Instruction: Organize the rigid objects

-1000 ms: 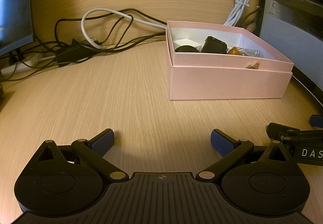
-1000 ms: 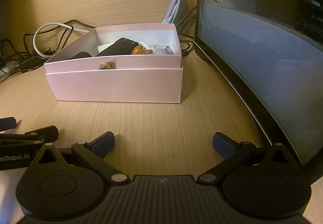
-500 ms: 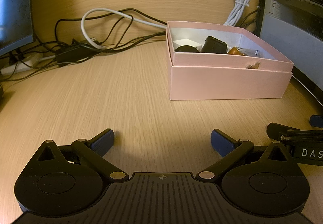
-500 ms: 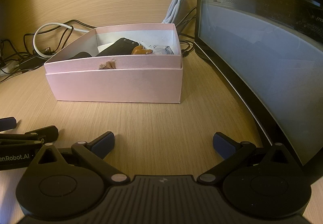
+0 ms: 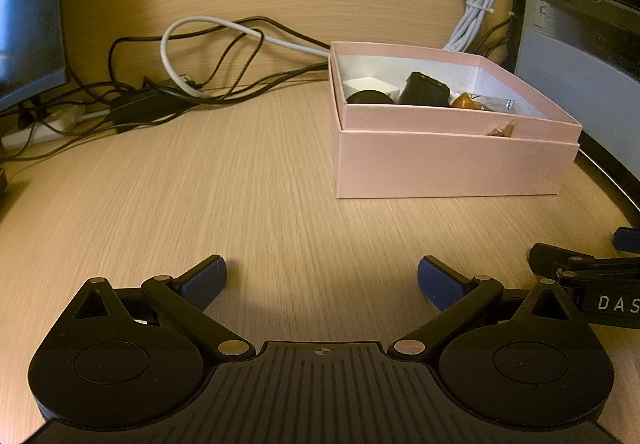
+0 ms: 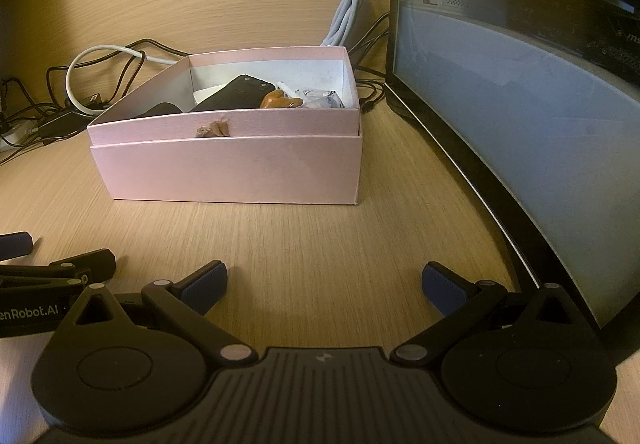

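We keep the left tool [image 5: 322, 278] spread wide and empty, low over the counter [image 5: 248, 204], and our right tool [image 6: 324, 284] gapes equally wide with nothing in it. Neither has shifted from a second ago. Ahead, the pink box [image 6: 236, 168] sits where it was, holding a black device [image 6: 236, 96], an orange piece [image 6: 276, 100] and a white block [image 5: 372, 86].
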Action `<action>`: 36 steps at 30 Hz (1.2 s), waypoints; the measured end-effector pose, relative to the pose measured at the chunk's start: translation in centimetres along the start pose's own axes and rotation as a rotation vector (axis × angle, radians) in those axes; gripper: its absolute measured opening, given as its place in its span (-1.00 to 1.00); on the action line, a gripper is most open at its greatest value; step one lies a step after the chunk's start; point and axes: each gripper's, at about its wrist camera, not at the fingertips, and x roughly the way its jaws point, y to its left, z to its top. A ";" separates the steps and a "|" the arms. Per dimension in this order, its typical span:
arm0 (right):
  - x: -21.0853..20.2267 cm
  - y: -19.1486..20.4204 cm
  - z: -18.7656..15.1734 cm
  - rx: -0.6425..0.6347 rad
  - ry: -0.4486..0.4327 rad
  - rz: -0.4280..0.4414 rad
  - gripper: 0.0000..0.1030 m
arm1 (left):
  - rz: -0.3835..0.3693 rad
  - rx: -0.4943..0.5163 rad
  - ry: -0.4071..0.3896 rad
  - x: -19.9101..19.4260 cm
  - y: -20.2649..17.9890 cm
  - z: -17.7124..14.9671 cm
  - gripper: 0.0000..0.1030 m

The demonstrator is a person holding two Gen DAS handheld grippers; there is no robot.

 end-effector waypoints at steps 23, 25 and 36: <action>0.0 0.0 0.0 0.000 0.000 0.000 1.00 | -0.015 0.007 -0.001 0.1 0.0 0.1 1.00; 0.0 0.0 0.0 0.000 0.000 0.000 1.00 | -0.026 0.014 0.001 0.1 0.1 0.0 1.00; 0.0 0.0 0.0 -0.001 0.000 0.000 1.00 | -0.036 0.015 0.011 0.2 0.2 0.3 1.00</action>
